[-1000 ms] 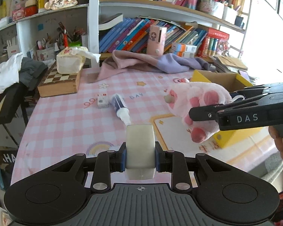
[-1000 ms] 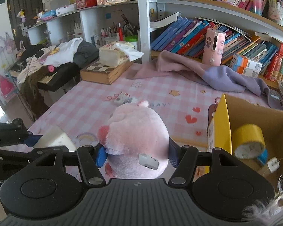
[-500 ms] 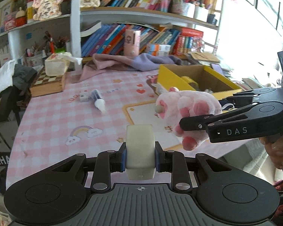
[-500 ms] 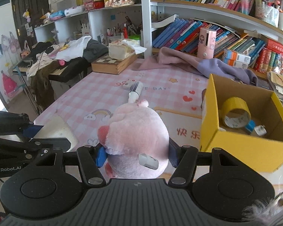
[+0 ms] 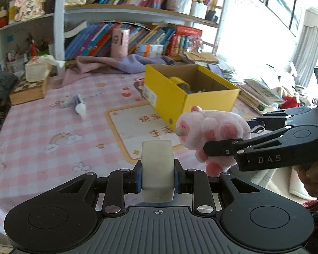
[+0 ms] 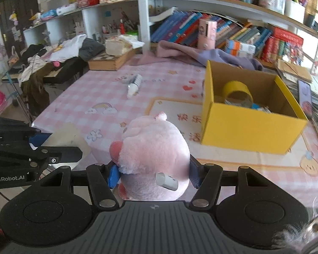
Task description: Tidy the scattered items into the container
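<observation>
Blue pads of the left gripper (image 5: pixel 157 175) clamp a whitish roll of tape (image 5: pixel 156 169) by its flat sides, so it stands on edge between the fingers and should drop cleanly. Beside it, the right gripper (image 6: pixel 153 174) squeezes a pink plush toy (image 6: pixel 152 156) around its soft middle, jaws set moderately wide to fit that bulk. Both loads hang above the pink checked tablecloth (image 6: pixel 91 97), short of the yellow box (image 6: pixel 250 127), which looks like the intended container. Its open top faces up, and inside lie a roll of yellow tape (image 6: pixel 238 92) and some small bits too blurred to name. Farther off on the cloth a white-capped tube (image 5: pixel 78 103) waits beside a small white item (image 5: pixel 64 103), apparently next for tidying.
</observation>
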